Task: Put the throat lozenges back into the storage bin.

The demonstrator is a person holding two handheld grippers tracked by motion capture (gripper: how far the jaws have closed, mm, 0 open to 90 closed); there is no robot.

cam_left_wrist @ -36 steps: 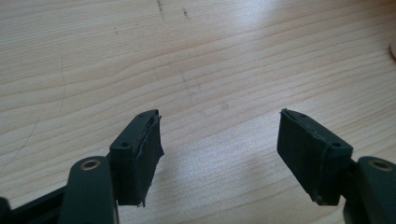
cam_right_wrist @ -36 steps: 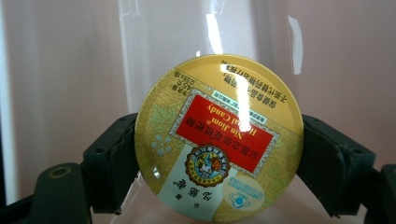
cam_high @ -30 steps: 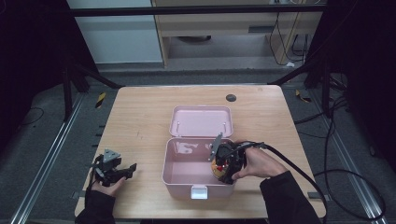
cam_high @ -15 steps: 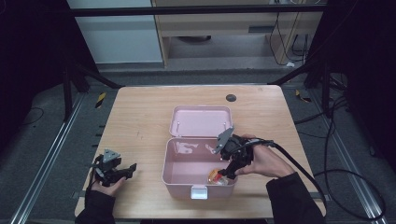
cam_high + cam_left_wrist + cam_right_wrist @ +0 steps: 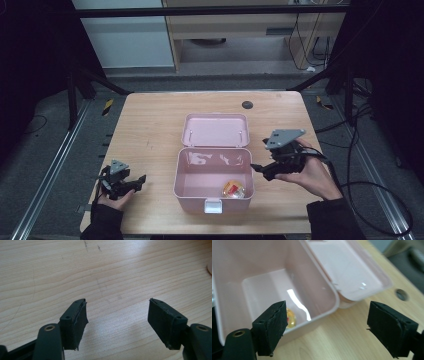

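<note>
The right tongs (image 5: pixel 257 169), empty, have just been opening beside the pink box (image 5: pixel 187 185) near the tabletop's (image 5: pixel 150 125) front edge; the yellow-orange toy (image 5: pixel 233 189) inside shows no readable label; left tongs (image 5: pixel 142 179) gape wide

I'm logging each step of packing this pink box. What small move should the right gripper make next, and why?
Probably swing up to the lid and tip it shut. The orange item already lies in the box, the right gripper is outside its right wall, its jaws have just been opening and hold nothing, and the lid lies open behind.
</note>
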